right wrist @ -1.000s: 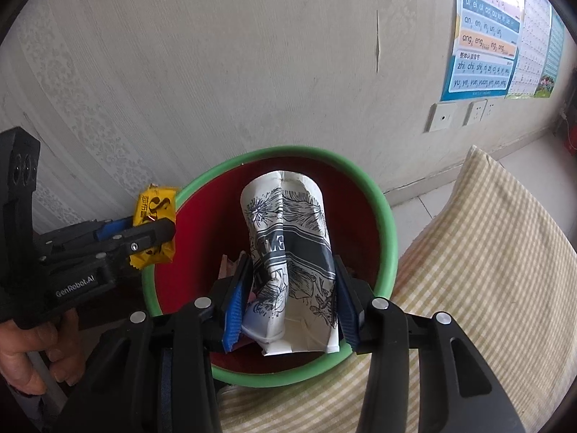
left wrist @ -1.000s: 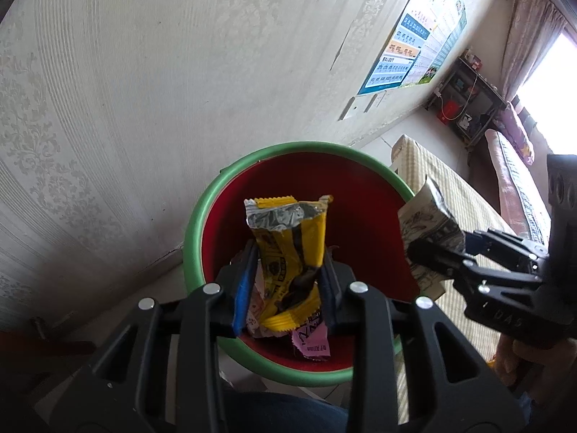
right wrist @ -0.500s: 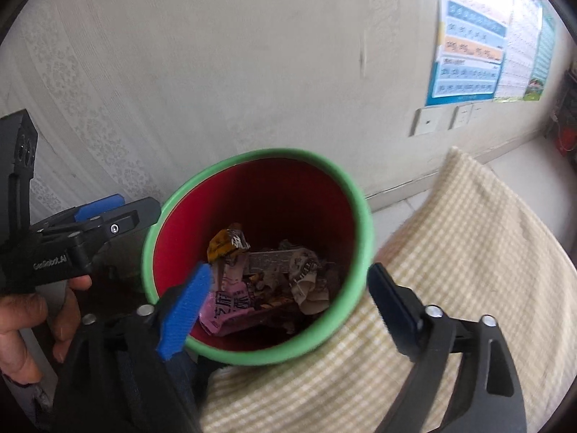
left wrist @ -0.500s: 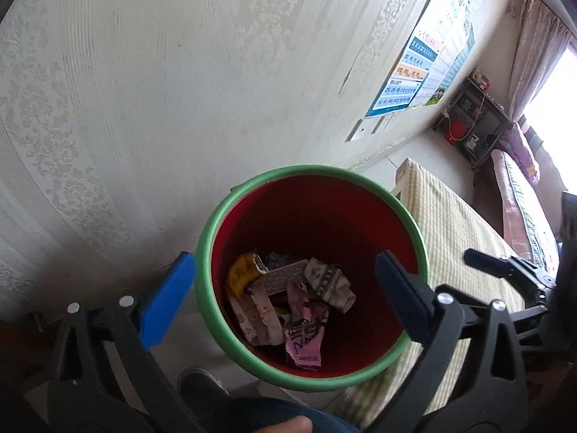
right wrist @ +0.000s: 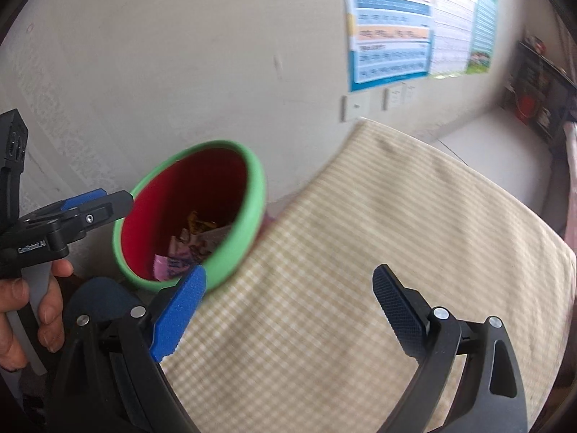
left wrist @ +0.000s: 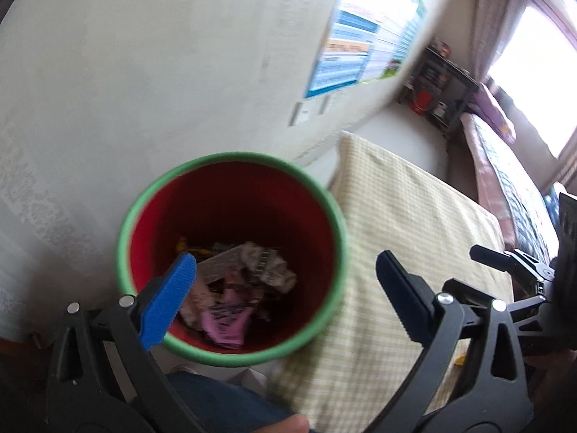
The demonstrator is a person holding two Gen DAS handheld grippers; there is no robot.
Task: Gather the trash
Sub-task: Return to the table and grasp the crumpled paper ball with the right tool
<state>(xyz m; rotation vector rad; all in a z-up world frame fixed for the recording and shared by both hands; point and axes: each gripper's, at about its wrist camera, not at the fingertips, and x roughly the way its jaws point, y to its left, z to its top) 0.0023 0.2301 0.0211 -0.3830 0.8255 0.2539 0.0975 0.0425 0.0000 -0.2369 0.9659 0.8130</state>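
Observation:
A red bin with a green rim (left wrist: 324, 198) stands by the wall, left of the table; it also shows in the right wrist view (right wrist: 252, 180). In it lie crumpled wrappers: a pink one (left wrist: 227, 324), a grey printed one (left wrist: 267, 263) and a yellow one (right wrist: 198, 223). My left gripper (left wrist: 285, 292) is open and empty above the bin's right rim. My right gripper (right wrist: 288, 306) is open and empty over the tablecloth, right of the bin. The left gripper shows at the left of the right wrist view (right wrist: 97, 209).
A table with a yellow checked cloth (right wrist: 396, 234) fills the right. A pale patterned wall (left wrist: 144, 54) stands behind the bin, with a poster (right wrist: 393, 29) and sockets (right wrist: 357, 108). A dark shelf (left wrist: 440, 79) and a bed (left wrist: 505, 180) lie far right.
Both grippers opened and let the yellow wrapper and the printed paper cup fall into the bin. Since then both have swung right, toward the table.

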